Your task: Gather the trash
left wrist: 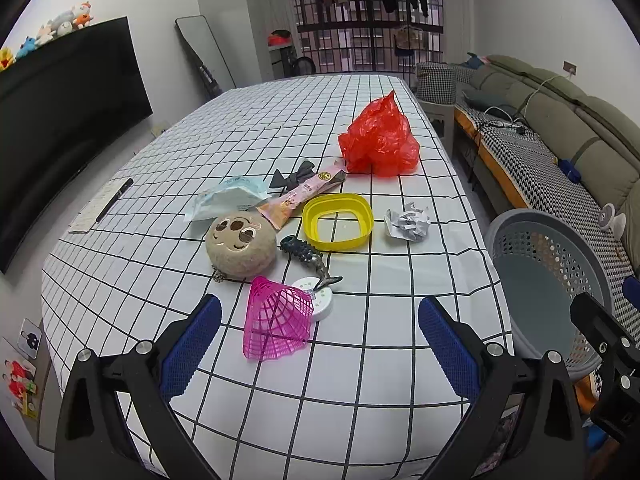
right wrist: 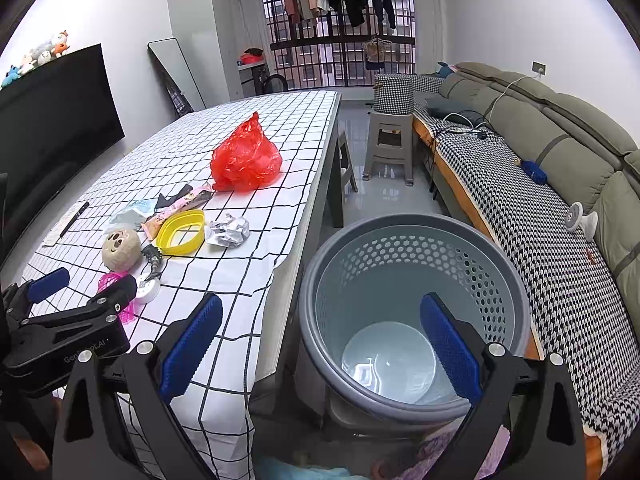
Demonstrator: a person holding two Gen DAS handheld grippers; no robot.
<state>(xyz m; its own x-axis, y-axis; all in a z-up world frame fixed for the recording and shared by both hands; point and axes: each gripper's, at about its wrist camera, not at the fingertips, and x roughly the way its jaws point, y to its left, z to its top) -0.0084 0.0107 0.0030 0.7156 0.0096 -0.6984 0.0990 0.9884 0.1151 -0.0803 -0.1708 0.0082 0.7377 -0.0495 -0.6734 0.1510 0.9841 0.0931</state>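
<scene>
Left hand-held gripper [left wrist: 320, 336] and right hand-held gripper [right wrist: 320, 336] both gape wide, seemingly empty.

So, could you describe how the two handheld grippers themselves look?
Both look alike. The left gripper and the right gripper have black angular frames with silver round bolts. Each finger carries a blue pad with a fine grid texture. The left gripper's body shows small white lettering, partly unreadable. No cables or sleeves are visible.

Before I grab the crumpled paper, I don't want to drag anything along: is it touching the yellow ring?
Apart. The left wrist view shows a strip of bare tablecloth between the crumpled paper and the yellow ring.
</scene>
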